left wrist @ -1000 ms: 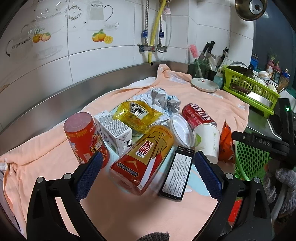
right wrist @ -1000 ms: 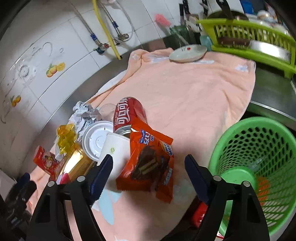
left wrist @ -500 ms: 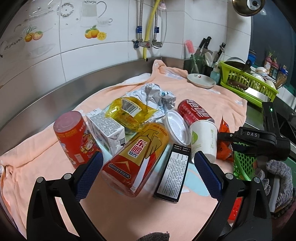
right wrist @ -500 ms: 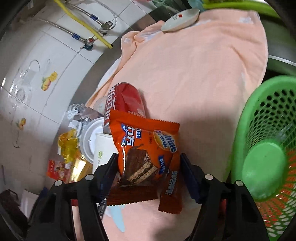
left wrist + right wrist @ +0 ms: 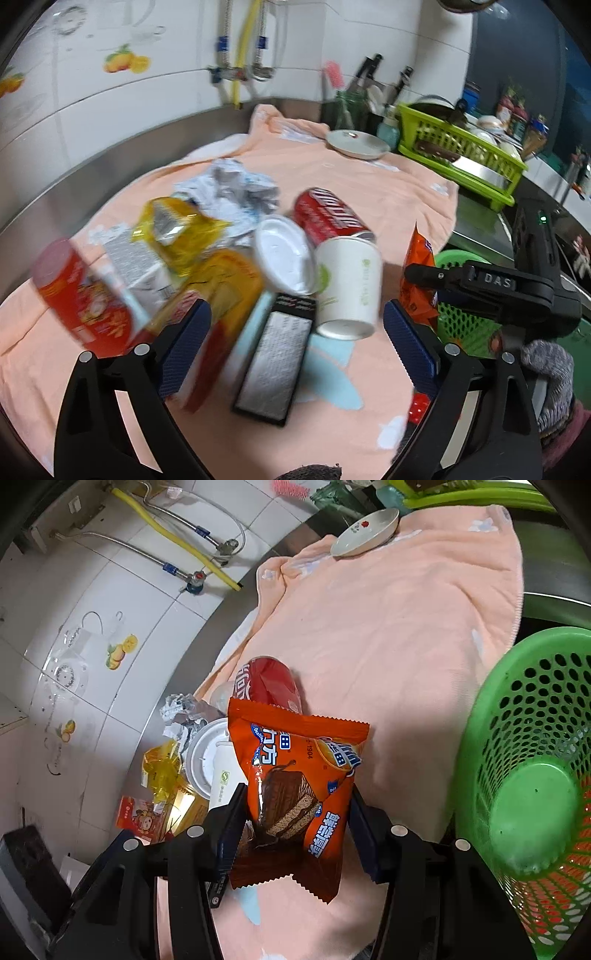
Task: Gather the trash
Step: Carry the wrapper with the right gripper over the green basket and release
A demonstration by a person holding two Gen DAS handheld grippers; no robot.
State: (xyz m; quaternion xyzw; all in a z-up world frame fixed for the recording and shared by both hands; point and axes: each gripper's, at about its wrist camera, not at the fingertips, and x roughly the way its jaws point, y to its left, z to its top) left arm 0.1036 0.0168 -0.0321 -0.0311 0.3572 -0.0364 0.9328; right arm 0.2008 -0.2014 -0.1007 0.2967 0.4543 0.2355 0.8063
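Observation:
My right gripper (image 5: pixel 297 797) is closing on an orange snack wrapper (image 5: pixel 295 771); both pads press its sides. It sits just left of the green mesh basket (image 5: pixel 476 716). My left gripper (image 5: pixel 293 314) stands wide, its jaws closing slightly, pads touching nothing. Between its fingers lie a black box (image 5: pixel 275 362) and a tipped white paper cup (image 5: pixel 347 288). Behind them lie a white lid (image 5: pixel 284 254), a red cola can (image 5: pixel 328 216), a golden bottle (image 5: pixel 221 280), a red can (image 5: pixel 74 295), a carton (image 5: pixel 136 266), a yellow wrapper (image 5: pixel 177 229) and crumpled foil (image 5: pixel 236 184).
A peach towel (image 5: pixel 388 627) covers the steel counter. At the back stand a white dish (image 5: pixel 356 144) and a lime dish rack (image 5: pixel 461 147). Pipes and a yellow hose (image 5: pixel 242 55) run down the tiled wall. A gloved hand (image 5: pixel 546 369) holds the right gripper.
My right gripper has narrowed onto the orange wrapper and rolled, with the basket now closer at the right. The left gripper moved in toward the black box and cup.

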